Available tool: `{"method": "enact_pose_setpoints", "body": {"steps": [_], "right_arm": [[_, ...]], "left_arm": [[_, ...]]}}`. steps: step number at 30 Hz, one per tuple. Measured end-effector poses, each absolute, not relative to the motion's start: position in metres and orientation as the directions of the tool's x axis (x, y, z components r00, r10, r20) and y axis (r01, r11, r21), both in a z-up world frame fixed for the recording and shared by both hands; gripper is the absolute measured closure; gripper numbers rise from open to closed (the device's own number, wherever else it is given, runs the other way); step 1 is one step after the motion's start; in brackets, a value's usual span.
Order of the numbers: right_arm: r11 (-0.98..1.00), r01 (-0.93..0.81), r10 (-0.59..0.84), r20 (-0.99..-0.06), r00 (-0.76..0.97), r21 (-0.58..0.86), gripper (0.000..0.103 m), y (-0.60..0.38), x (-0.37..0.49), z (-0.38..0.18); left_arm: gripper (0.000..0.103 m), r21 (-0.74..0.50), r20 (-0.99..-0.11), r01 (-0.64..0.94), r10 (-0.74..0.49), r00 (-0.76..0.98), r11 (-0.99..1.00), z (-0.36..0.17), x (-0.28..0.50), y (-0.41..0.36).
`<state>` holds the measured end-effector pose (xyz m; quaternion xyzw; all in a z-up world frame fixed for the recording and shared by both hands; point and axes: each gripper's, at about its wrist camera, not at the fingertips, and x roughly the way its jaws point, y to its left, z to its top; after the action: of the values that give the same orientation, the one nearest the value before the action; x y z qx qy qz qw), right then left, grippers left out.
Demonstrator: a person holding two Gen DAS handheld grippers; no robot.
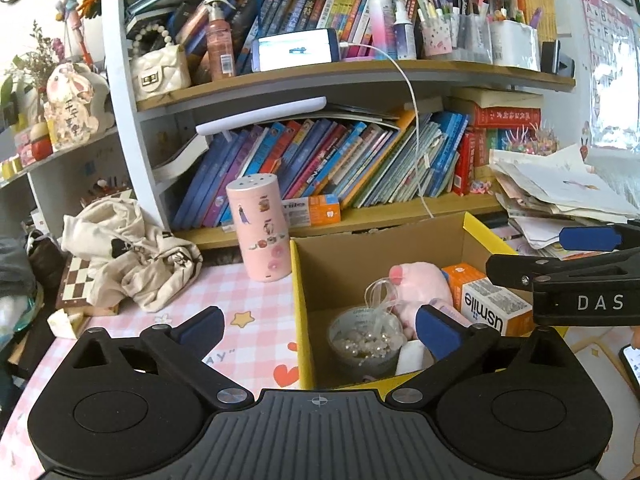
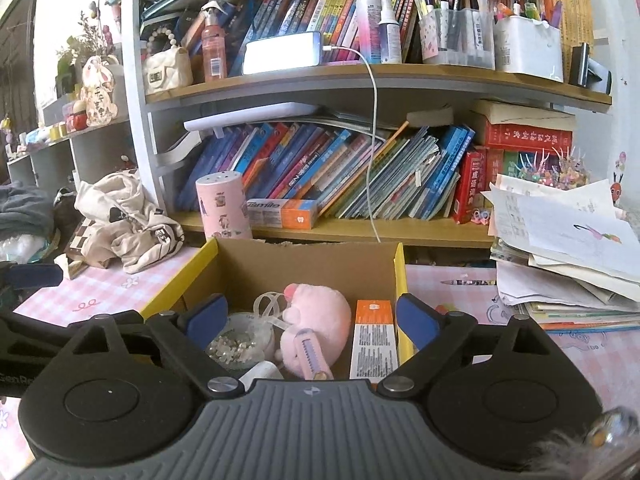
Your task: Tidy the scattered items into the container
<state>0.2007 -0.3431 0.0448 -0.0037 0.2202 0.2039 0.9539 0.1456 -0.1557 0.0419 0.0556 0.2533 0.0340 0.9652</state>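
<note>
Left tool (image 1: 318, 326) spread wide, nothing between the blue pads, hovering over the near left corner of the cardboard box (image 1: 476, 228). Right tool (image 2: 312, 318) likewise spread and empty, poised above the box's near edge; also visible in the left wrist view at far right, reaching in over the box's right side.

Inside the box: pink plush toy (image 2: 320, 316) near the middle, clear cup of pearl beads (image 2: 236, 342) to its left with a loop of translucent ribbon (image 2: 269, 303) above, orange-and-white usmile carton (image 2: 374, 338) against the right wall, small pink comb-like gadget (image 2: 310, 354) lying across the plush, white rounded object (image 2: 262, 372) at the near edge, kind unclear.

Outside the box, on the pink checked counter (image 1: 240, 292): pink cylindrical canister with stickers (image 1: 262, 228) standing upright just beside the box's far left corner; crumpled cream cloth (image 1: 132, 256) farther left, draped over a chessboard (image 1: 74, 280). Second usmile carton (image 2: 284, 213) lying on the lowest bookshelf behind the canister. Stack of loose papers (image 2: 568, 248) on the counter to the right of the box.
</note>
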Motion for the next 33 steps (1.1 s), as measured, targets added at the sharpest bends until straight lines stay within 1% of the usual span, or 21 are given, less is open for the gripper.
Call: {"method": "enact_pose_setpoints", "body": {"steps": [7,12,16,23,28,31,33], "right_arm": [[0.928,-0.368,0.354,-0.444,0.823,0.057,0.008,-0.331,0.183,0.043],[0.936,-0.352,0.317,-0.454,0.833,0.009,0.006,-0.316,0.161,0.043],[0.946,-0.325,0.281,-0.467,0.839,-0.015,0.005,-0.301,0.141,0.04],[0.967,-0.255,0.212,-0.497,0.842,-0.02,0.003,-0.274,0.109,0.028],[0.981,-0.196,0.165,-0.541,0.825,0.001,0.003,-0.255,0.094,0.02],[0.985,-0.174,0.147,-0.549,0.823,0.002,0.0,-0.242,0.084,0.018],[0.985,-0.172,0.14,-0.549,0.824,-0.005,0.0,-0.234,0.078,0.018]], "left_arm": [[0.0,0.082,-0.478,-0.039,0.074,0.875,0.996,0.038,0.132,-0.139],[0.0,0.051,-0.489,-0.018,0.04,0.872,0.999,0.031,0.113,-0.121],[0.0,0.034,-0.504,-0.023,0.037,0.863,0.999,0.03,0.098,-0.099],[0.0,0.038,-0.525,-0.02,0.037,0.851,0.999,0.025,0.075,-0.064],[0.0,0.018,-0.526,0.004,0.006,0.851,1.0,0.023,0.062,-0.043],[0.0,0.02,-0.534,0.021,-0.008,0.845,1.0,0.021,0.057,-0.033],[0.0,0.022,-0.539,0.034,-0.017,0.842,0.999,0.02,0.056,-0.028]]}}
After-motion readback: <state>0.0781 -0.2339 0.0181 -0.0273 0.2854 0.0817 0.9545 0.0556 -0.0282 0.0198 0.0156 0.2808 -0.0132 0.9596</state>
